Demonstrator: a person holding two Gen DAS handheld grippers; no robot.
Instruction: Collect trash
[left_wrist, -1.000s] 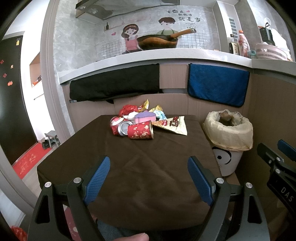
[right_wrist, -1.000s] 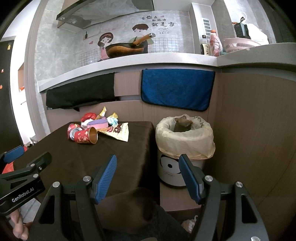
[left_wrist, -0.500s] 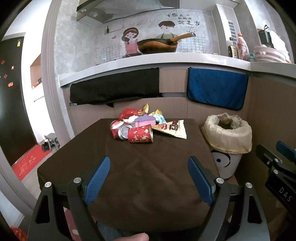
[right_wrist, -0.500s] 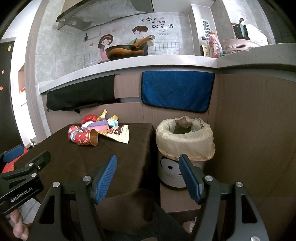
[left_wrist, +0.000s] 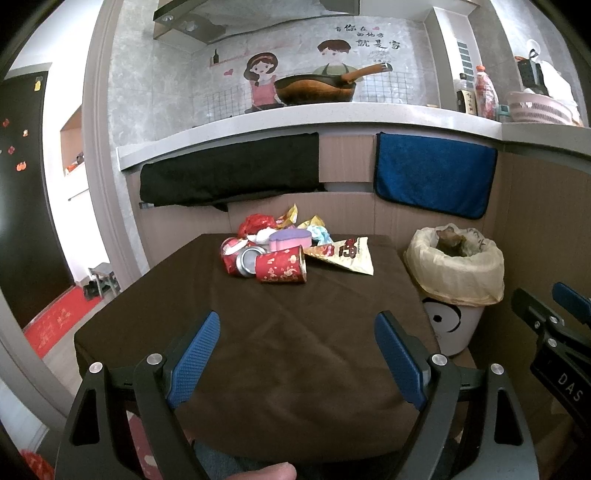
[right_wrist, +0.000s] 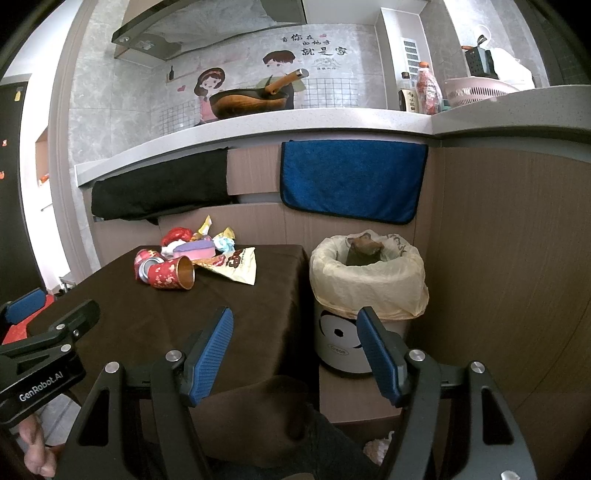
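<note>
Nearest the cameras, the left gripper (left_wrist: 297, 354) and right gripper (right_wrist: 295, 350) both hang with jaws spread wide and nothing between them, well short of the litter. Beyond them the brown-clothed table (left_wrist: 280, 354) lies bare up to its far edge, where the trash pile sits: a red paper cup (left_wrist: 282, 264) on its side, a crushed can (left_wrist: 240, 258), a snack bag (left_wrist: 345, 254) and crumpled wrappers (left_wrist: 288, 225). Beside the table's far right corner stands the lined bin (right_wrist: 365, 280), something dark already inside. By my reading, collection has barely begun; every piece on the table remains to be picked up.
</note>
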